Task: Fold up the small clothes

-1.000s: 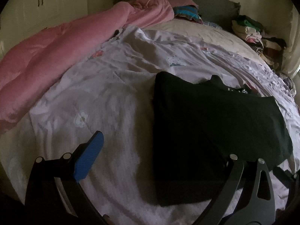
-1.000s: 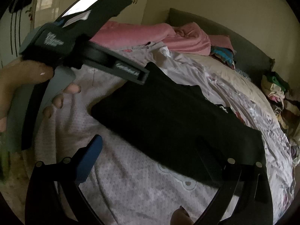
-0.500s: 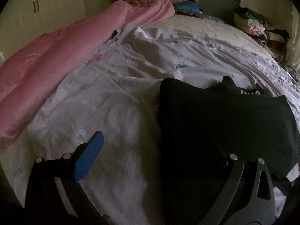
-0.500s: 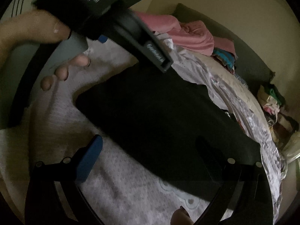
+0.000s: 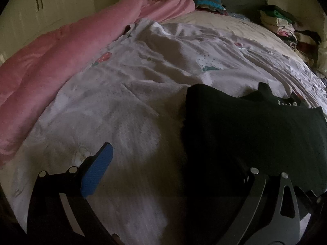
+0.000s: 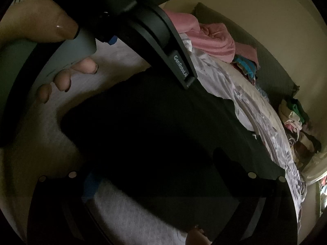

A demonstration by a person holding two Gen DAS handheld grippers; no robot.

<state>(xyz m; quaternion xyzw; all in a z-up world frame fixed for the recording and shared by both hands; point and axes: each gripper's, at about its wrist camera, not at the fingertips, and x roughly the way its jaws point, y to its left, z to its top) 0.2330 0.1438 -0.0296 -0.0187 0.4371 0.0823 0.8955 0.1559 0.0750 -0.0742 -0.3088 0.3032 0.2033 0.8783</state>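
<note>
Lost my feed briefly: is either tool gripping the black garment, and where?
Neither. The left tool and right tool are open above the black garment.

In the right wrist view, the left claw [image 6: 130, 12] fills the upper part of the picture. Its black arm carries a small plate that reads "GenRoboLAI" or close to it; the last letters run out at the arm's end. Higher up, at the top edge of the frame, its black body bears white print cut off by the edge, of which only "…sition" and "…tem" show. In the left wrist view, the black garment [image 5: 255, 130] shows pale letters near its collar, too dim to read.
</note>
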